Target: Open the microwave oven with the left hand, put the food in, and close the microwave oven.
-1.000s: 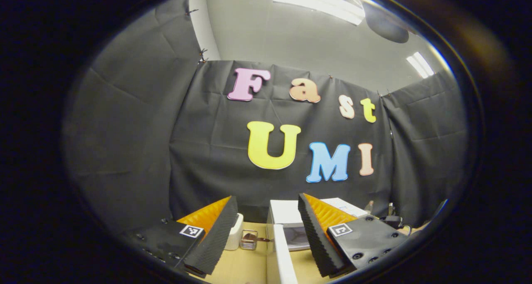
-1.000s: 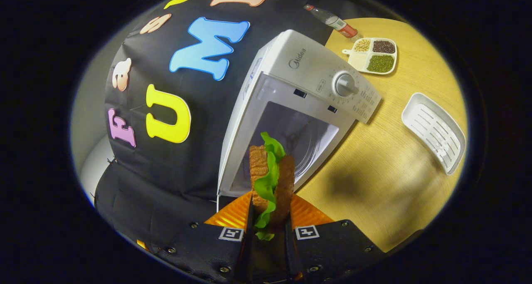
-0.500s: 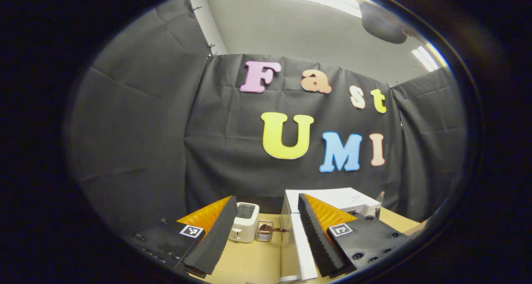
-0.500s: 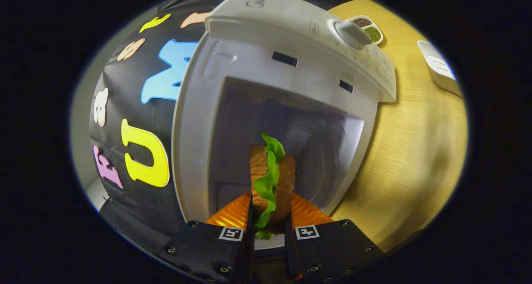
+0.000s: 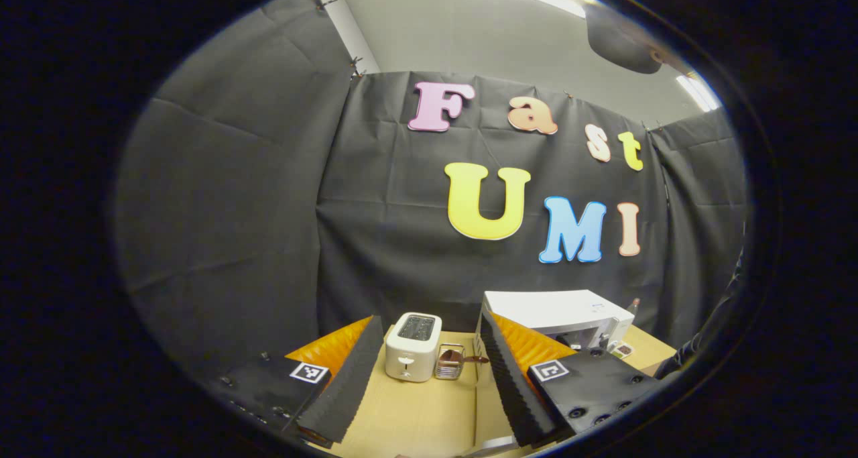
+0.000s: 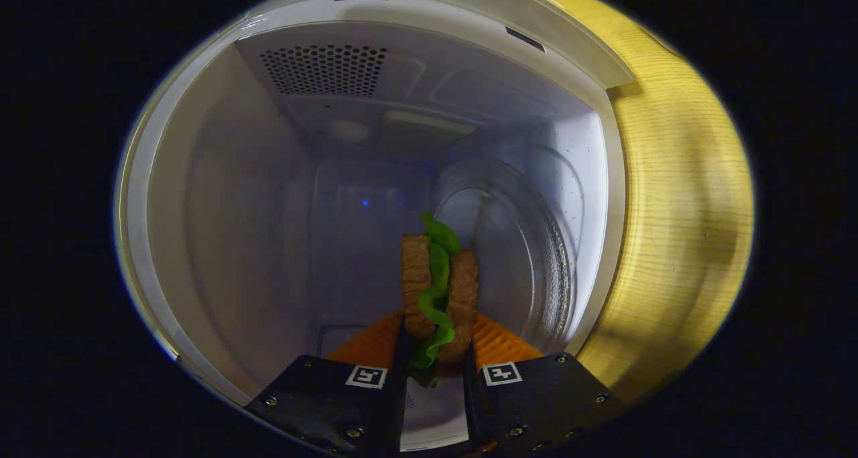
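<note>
A toaster (image 5: pixel 413 337) and a small rack (image 5: pixel 449 363) stand on the table (image 5: pixel 415 418) beside the microwave (image 5: pixel 556 314). The left gripper (image 5: pixel 425 377) is spread wide, holding nothing. The right gripper (image 6: pixel 432 351) pinches the sandwich (image 6: pixel 437 290) between both fingers, in front of the glass plate (image 6: pixel 516 257) inside the open microwave.

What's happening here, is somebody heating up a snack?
Roughly, yes. A person is working with a hand-held gripper in each hand. The right gripper is shut on a sandwich of two brown slices with green lettuce, held at the mouth of the open microwave, with the glass turntable beyond it. The sandwich has not been set down yet. The left gripper is open and holds nothing, off to the side, facing a toaster on the wooden table.
</note>
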`<move>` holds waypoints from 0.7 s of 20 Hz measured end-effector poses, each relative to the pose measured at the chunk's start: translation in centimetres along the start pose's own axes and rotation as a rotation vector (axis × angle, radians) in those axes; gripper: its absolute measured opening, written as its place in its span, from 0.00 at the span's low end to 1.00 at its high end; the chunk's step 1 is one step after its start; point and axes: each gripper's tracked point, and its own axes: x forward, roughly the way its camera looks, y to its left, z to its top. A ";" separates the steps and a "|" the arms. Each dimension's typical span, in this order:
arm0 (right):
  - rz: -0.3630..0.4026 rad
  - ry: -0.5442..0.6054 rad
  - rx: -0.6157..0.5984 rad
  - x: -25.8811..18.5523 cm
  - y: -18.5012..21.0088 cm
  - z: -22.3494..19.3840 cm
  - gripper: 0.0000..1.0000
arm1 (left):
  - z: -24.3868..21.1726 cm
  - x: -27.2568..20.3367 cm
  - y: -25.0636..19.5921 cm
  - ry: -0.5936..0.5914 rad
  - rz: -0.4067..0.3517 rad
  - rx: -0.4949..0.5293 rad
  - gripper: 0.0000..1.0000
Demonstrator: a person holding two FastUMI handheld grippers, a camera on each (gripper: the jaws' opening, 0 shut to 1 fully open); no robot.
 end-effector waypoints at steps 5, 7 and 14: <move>-0.139 0.069 -0.222 -3.2 -1.8 0.7 0.64 | 0.1 2.6 -2.2 -0.014 -0.064 -0.014 0.94; -0.163 0.068 -0.330 -5.2 -2.2 1.9 0.75 | -0.1 3.5 -3.6 -0.016 -0.097 -0.025 0.94; -0.109 0.075 -0.799 -15.4 0.1 6.4 0.75 | -0.3 5.3 -9.5 -0.028 -0.205 -0.051 0.94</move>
